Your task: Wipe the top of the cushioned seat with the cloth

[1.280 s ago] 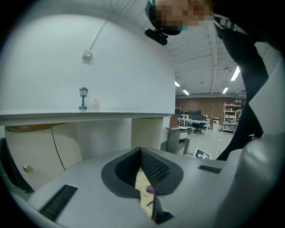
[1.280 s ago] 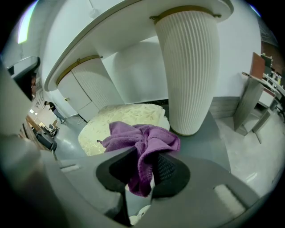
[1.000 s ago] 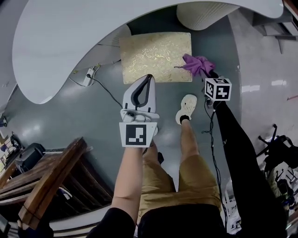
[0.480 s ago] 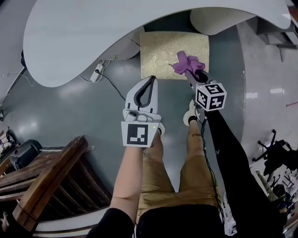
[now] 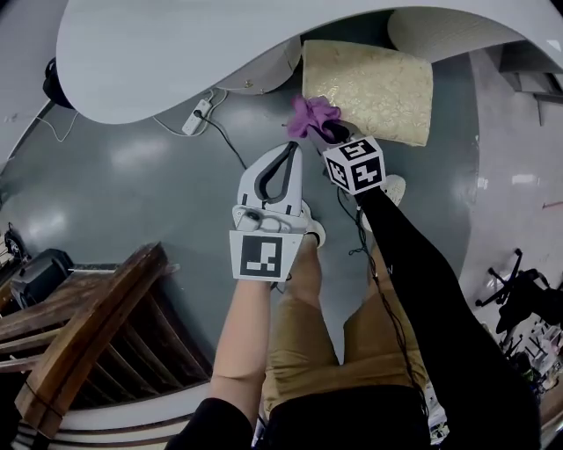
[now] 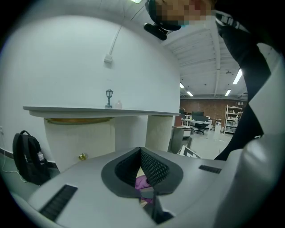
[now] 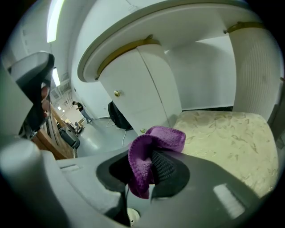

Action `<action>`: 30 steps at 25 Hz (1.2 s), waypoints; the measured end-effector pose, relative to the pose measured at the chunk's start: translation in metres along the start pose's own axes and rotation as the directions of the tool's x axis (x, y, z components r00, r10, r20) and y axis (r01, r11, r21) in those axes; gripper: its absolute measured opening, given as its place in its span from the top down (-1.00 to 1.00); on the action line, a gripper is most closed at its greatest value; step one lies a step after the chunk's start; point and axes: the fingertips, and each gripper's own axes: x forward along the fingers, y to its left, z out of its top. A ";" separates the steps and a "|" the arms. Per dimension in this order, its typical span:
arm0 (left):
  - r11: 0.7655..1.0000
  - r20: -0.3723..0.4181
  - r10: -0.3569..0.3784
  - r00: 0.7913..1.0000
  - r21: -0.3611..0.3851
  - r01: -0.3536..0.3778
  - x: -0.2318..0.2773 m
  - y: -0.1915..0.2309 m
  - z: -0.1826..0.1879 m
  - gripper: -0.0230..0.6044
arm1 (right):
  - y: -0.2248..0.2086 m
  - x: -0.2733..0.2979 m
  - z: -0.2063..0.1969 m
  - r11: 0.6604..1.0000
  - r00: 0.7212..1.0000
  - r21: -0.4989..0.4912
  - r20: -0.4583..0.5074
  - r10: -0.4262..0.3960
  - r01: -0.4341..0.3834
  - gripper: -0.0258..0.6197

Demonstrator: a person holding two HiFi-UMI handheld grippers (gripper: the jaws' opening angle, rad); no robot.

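Observation:
The cushioned seat [image 5: 374, 81] is a square gold-patterned pad, tucked under the white desk at the top of the head view. My right gripper [image 5: 327, 134] is shut on a bunched purple cloth [image 5: 310, 113], which lies at the seat's near left corner. In the right gripper view the cloth [image 7: 156, 136] folds over the right gripper [image 7: 152, 165], with the seat [image 7: 227, 133] spreading to the right behind it. My left gripper [image 5: 286, 151] hangs shut and empty over the floor, just left of the cloth. In its own view the left gripper [image 6: 141, 156] shows a bit of purple through its loop.
A curved white desk [image 5: 176, 53] overhangs the seat, with a ribbed white pedestal [image 5: 440, 26] at the right. A power strip [image 5: 195, 116] and cable lie on the grey floor. Dark wooden furniture [image 5: 79, 343] stands lower left. A black backpack [image 6: 27, 153] leans by the desk base.
My right gripper has dragged the cloth leftward across the seat, from its right side to its near left corner. The left gripper has stayed shut in about the same place.

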 end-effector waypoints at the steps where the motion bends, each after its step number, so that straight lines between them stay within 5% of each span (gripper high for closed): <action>1: 1.000 -0.005 0.003 1.000 0.001 -0.003 -0.004 0.004 -0.004 0.91 | 0.003 0.009 -0.004 1.000 1.000 -0.014 -0.018 0.002 -0.002 0.68; 6: 1.000 -0.018 -0.011 1.000 0.011 0.012 -0.017 0.013 -0.017 0.91 | -0.022 0.029 -0.032 0.997 0.992 -0.022 -0.099 -0.075 0.073 0.68; 10: 0.993 -0.046 -0.025 0.999 0.113 0.030 -0.017 0.012 -0.022 0.91 | -0.032 0.020 -0.035 0.996 0.992 -0.025 -0.091 -0.088 0.086 0.68; 30: 0.998 -0.018 -0.022 1.000 0.062 0.023 0.067 -0.070 0.018 0.91 | -0.189 -0.125 -0.076 0.961 0.961 0.065 -0.079 -0.265 0.270 0.68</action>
